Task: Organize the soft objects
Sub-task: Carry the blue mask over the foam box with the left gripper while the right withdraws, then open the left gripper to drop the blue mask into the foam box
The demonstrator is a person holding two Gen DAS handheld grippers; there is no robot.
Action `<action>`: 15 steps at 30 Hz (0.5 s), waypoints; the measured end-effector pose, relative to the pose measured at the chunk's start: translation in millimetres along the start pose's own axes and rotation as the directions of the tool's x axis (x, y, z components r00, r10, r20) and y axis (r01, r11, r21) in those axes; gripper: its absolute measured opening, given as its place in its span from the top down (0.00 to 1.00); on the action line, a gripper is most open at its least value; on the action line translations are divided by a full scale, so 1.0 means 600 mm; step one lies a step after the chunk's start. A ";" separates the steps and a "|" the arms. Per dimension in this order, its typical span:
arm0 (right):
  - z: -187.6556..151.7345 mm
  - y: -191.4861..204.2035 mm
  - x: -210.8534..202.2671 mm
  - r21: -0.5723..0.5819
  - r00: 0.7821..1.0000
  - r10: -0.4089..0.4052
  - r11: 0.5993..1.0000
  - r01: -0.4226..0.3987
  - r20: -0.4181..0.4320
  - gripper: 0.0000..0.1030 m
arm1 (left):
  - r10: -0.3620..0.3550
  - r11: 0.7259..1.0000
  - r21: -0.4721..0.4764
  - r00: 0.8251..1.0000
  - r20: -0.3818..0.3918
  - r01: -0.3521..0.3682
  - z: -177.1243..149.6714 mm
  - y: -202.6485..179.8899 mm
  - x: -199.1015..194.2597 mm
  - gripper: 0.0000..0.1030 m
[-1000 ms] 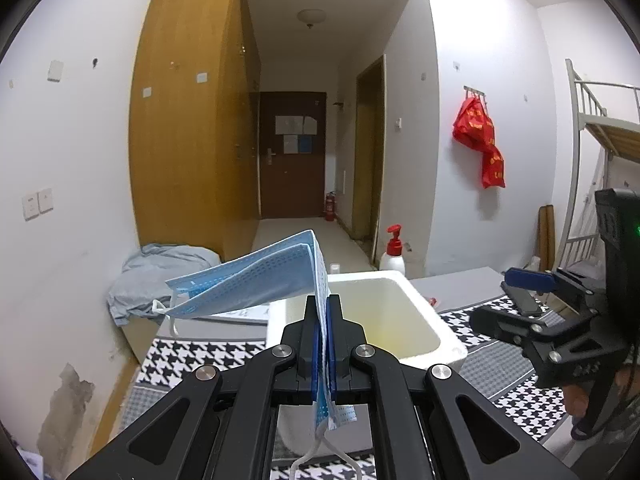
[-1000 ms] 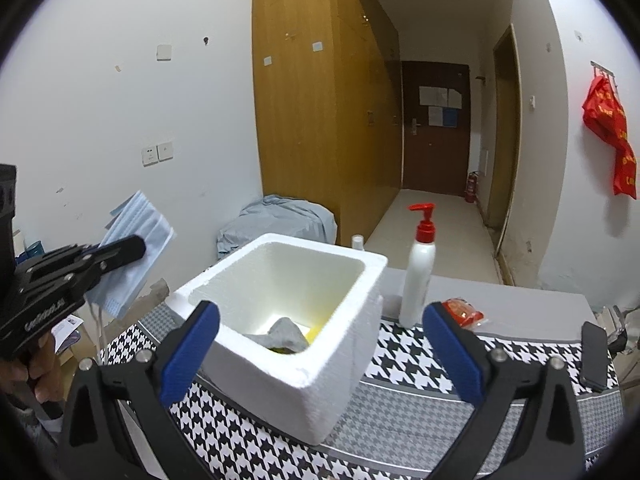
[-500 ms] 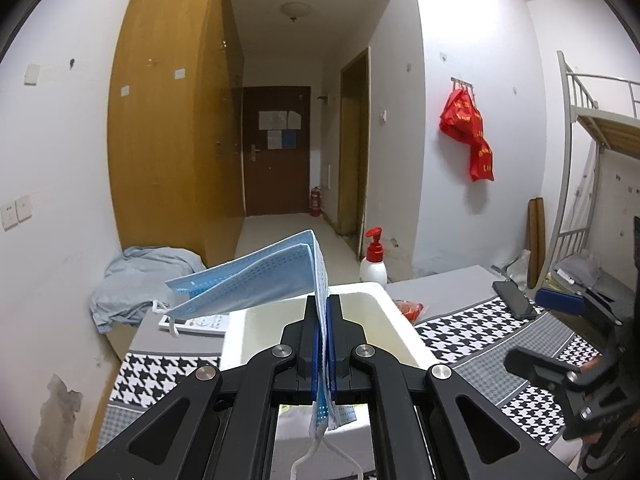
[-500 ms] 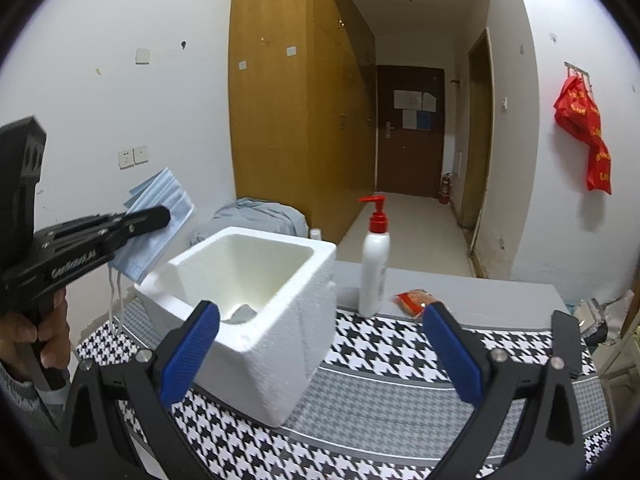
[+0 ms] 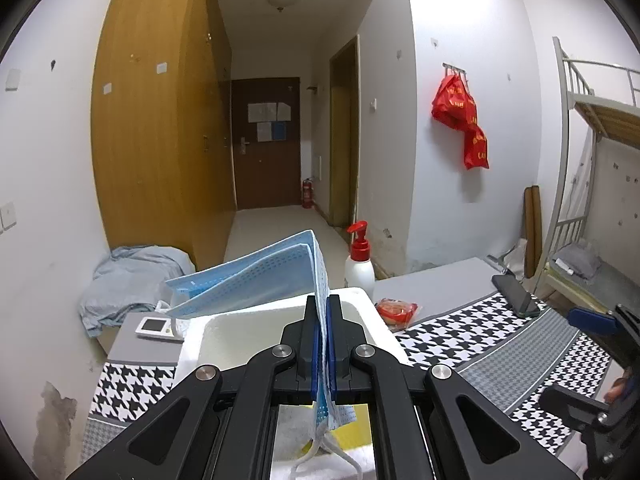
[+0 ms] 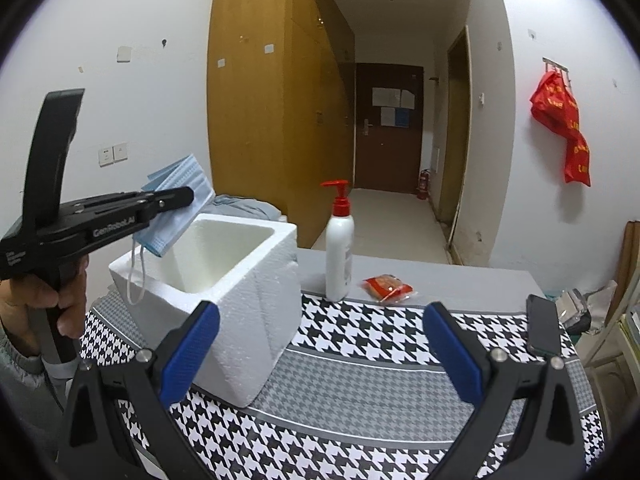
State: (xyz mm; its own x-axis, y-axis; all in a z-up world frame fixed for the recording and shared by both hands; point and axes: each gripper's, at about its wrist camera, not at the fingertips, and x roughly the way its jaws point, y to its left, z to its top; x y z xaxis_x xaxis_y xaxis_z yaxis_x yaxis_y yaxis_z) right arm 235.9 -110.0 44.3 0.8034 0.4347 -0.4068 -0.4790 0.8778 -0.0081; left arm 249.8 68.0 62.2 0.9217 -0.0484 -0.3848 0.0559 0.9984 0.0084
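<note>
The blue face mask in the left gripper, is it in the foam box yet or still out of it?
Still out. The face mask is pinched in the shut left gripper above the foam box rim, ear loops dangling by the outer wall.

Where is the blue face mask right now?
The blue face mask is pinched in the left gripper, held in the air above the near left rim of the white foam box, at the left of the right-wrist view.
</note>
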 end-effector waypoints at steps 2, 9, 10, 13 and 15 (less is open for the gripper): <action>-0.004 -0.002 -0.002 0.002 1.000 -0.003 1.000 0.003 -0.001 0.01 | -0.002 1.000 -0.005 1.000 -0.007 0.002 0.003 -0.001 0.008 0.97; -0.011 -0.010 -0.007 0.009 1.000 -0.017 1.000 0.017 -0.004 0.01 | 0.013 1.000 -0.005 0.999 -0.034 -0.013 0.004 -0.003 0.031 0.97; -0.012 -0.012 -0.007 0.010 1.000 -0.019 1.000 0.019 -0.004 0.01 | 0.015 1.000 -0.006 0.999 -0.036 -0.015 0.004 -0.002 0.033 0.96; -0.014 -0.014 -0.010 0.014 1.000 -0.023 1.000 0.023 -0.002 0.01 | 0.028 1.000 -0.004 0.999 -0.045 -0.028 0.003 -0.001 0.043 0.90; -0.015 -0.014 -0.014 0.014 1.000 -0.026 1.000 0.026 -0.002 0.01 | 0.039 0.999 -0.004 0.998 -0.052 -0.039 0.003 -0.001 0.050 0.73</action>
State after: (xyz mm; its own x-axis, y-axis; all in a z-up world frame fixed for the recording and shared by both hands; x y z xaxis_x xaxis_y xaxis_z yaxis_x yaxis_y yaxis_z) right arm 230.1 -123.0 39.6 0.8152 0.4110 -0.4081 -0.4526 0.8917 -0.0060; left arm 277.8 65.7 52.3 0.9018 -0.0079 -0.4320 0.0182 0.9996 0.0197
